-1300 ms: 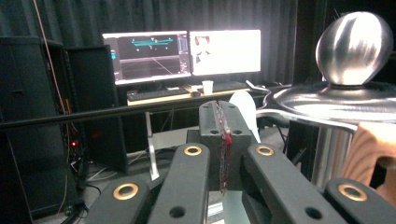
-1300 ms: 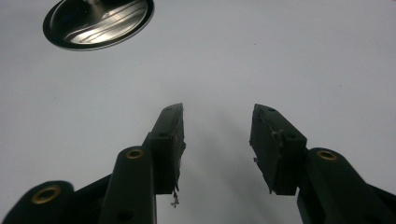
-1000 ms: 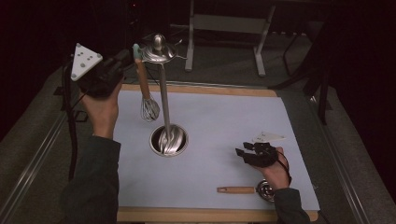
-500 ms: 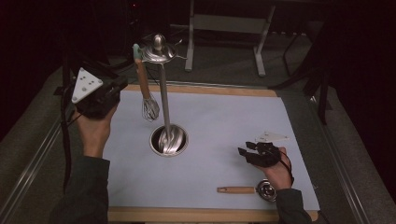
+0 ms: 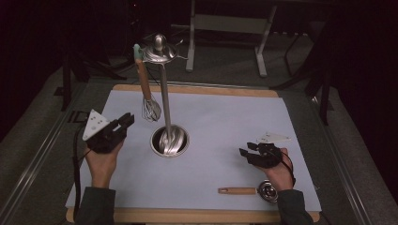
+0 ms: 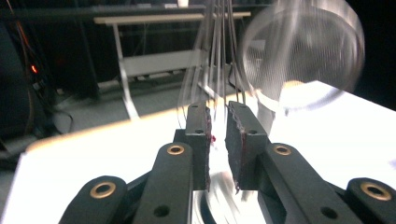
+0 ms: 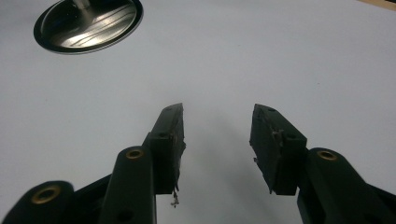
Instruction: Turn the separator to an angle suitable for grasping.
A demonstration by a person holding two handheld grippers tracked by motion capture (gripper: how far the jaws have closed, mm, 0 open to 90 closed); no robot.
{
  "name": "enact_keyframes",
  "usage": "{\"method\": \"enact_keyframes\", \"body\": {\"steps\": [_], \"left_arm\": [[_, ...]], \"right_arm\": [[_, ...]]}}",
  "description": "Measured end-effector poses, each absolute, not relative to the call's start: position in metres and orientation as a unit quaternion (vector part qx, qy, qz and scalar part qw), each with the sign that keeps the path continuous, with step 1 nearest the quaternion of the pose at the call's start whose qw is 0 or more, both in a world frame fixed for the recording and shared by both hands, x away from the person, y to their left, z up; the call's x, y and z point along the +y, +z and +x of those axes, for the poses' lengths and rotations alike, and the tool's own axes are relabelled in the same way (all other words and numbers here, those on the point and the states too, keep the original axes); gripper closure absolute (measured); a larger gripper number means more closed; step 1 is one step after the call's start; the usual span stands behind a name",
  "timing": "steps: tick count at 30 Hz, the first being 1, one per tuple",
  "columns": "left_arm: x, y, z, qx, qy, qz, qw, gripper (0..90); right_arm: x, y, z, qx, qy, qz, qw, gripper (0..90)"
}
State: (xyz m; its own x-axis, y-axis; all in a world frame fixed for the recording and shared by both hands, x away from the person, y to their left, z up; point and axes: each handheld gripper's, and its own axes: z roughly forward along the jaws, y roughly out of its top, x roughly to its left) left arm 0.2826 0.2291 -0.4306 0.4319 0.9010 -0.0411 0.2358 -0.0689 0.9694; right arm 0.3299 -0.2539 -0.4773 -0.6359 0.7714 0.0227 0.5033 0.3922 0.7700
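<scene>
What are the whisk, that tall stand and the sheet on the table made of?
The whisk: thin shiny wires, likely steel, on a brown handle that looks like wood.
The stand: polished metal, probably stainless steel, judging by its mirror glints.
The sheet: matte pale blue-white, perhaps paper or plastic; I cannot tell which.

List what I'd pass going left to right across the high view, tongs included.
Left tongs → whisk hanging from the stand → stand's round base → wooden-handled utensil lying near the front edge → right tongs.
</scene>
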Motion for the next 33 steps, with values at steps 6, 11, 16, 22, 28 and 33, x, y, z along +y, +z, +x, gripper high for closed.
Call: {"method": "enact_keyframes", "body": {"steps": [6,11,16,22,28,33], "left_arm": [[0.225,-0.479,0.275,0.458,0.278,0.667,0.517,78.4],[0.219,-0.5,0.276,0.462,0.258,0.693,0.49,74.1],[0.219,-0.518,0.277,0.473,0.229,0.707,0.474,70.9],[0.217,-0.528,0.283,0.482,0.217,0.715,0.458,69.7],[0.219,-0.531,0.284,0.487,0.22,0.719,0.443,67.8],[0.221,-0.536,0.285,0.497,0.226,0.722,0.425,67.7]], "right_arm": [[-0.254,-0.477,0.33,0.817,0.389,0.389,0.174,54.4],[-0.255,-0.476,0.329,0.817,0.392,0.387,0.171,55.6],[-0.255,-0.475,0.328,0.82,0.392,0.381,0.171,56.2],[-0.254,-0.471,0.326,0.828,0.387,0.367,0.175,55.8],[-0.256,-0.467,0.322,0.846,0.372,0.344,0.164,53.2],[-0.261,-0.47,0.311,0.869,0.35,0.319,0.145,52.2]]}}
